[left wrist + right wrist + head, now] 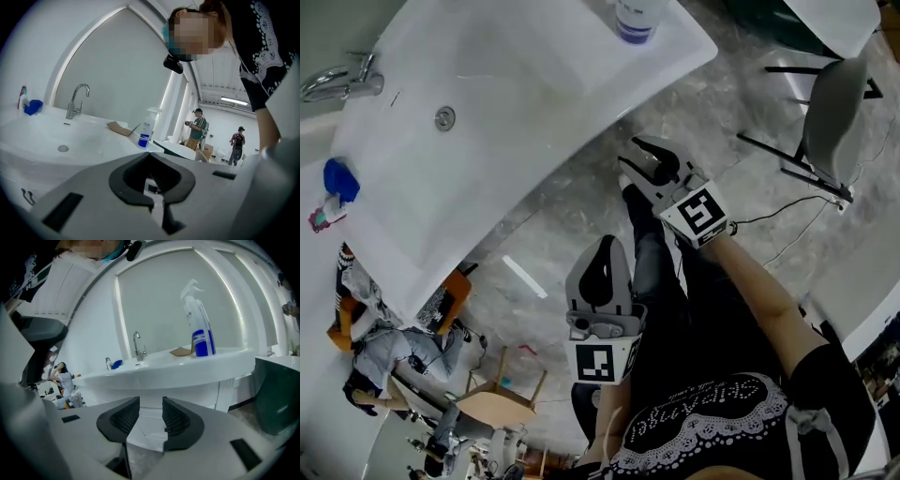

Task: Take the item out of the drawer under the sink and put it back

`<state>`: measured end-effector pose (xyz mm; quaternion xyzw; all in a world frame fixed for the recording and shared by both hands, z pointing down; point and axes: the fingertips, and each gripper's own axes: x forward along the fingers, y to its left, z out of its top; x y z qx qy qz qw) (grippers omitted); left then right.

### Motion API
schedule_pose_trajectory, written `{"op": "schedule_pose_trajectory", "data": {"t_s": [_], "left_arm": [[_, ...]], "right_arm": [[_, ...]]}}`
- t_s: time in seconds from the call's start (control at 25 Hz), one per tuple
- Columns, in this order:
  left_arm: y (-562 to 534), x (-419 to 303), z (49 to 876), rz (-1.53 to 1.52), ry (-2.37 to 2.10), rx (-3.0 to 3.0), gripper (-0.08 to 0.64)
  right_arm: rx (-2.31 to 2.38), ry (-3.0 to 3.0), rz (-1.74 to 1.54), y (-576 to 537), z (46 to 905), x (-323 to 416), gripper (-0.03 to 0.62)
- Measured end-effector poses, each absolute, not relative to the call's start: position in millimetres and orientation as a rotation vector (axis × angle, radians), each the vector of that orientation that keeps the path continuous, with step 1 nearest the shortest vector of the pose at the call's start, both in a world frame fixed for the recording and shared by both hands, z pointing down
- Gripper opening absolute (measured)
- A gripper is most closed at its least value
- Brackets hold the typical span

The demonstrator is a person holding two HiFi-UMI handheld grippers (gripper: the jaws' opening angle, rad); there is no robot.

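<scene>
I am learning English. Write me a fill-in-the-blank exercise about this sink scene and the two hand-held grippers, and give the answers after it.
1. The jaws of the right hand-held gripper are ____, with nothing between them.
2. The spray bottle standing on the sink has a ____ label.
3. The jaws of the left hand-held gripper are ____, and it holds nothing.

Missing words: open; blue; shut

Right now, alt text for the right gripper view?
The right claw is open and empty, its jaws apart, pointed at the front of a white sink. On the sink stand a faucet and a spray bottle with a blue label.
</scene>
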<state>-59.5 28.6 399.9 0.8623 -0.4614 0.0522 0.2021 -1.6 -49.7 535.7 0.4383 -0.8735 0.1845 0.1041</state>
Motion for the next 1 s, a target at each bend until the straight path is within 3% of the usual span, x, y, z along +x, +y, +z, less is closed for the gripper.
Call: {"op": "schedule_pose_trajectory", "data": {"t_s": [0.68, 1.0], "left_arm": [[17.4, -44.0, 520.8, 0.224, -1.215, 2.301, 0.003], [21.9, -48.5, 541.1, 0.199, -1.223, 2.232, 0.003]], "right_arm": [[1.371, -2.381, 0.577, -108.6, 730.2, -25.9, 0.173], [1.464, -2.387, 0.664, -127.1, 747.1, -37.9, 0.173]]}}
